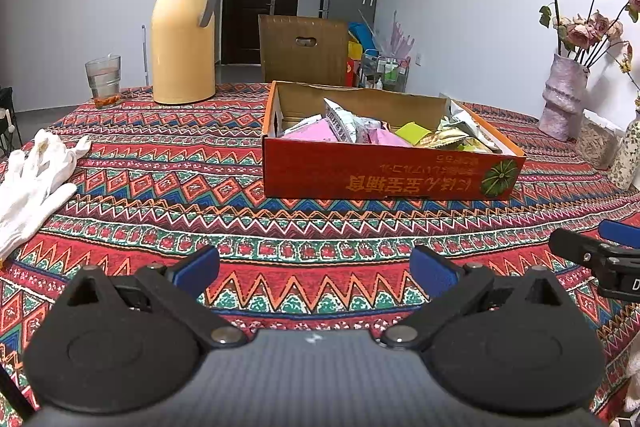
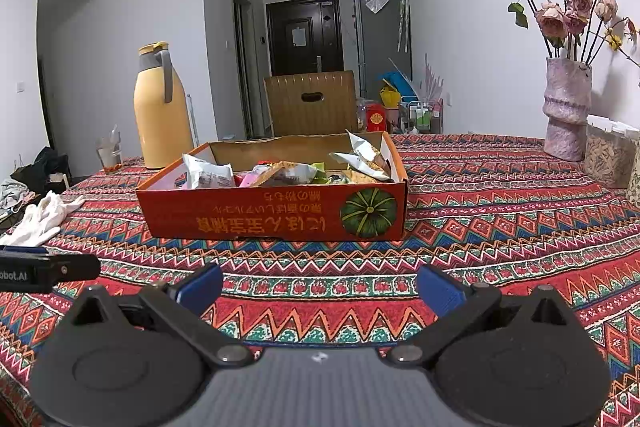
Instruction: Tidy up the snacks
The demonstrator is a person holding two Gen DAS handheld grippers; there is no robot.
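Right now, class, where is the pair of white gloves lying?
In the left wrist view, the white gloves lie on the patterned tablecloth at its far left edge, left of the orange snack box and nearer than the glass.

free: bare tablecloth (image 2: 320,259) before box (image 2: 276,215) | left: gloves (image 1: 36,175) | far: flask (image 1: 184,35), vase (image 2: 566,115), seemingly clear between

Both my wrist cams sit low over the table (image 1: 168,187), facing the far door (image 2: 306,39). Left cam sees the box (image 1: 360,175) right of centre, right cam left of centre. Shared: box, jug (image 1: 184,35), vase (image 2: 566,111).
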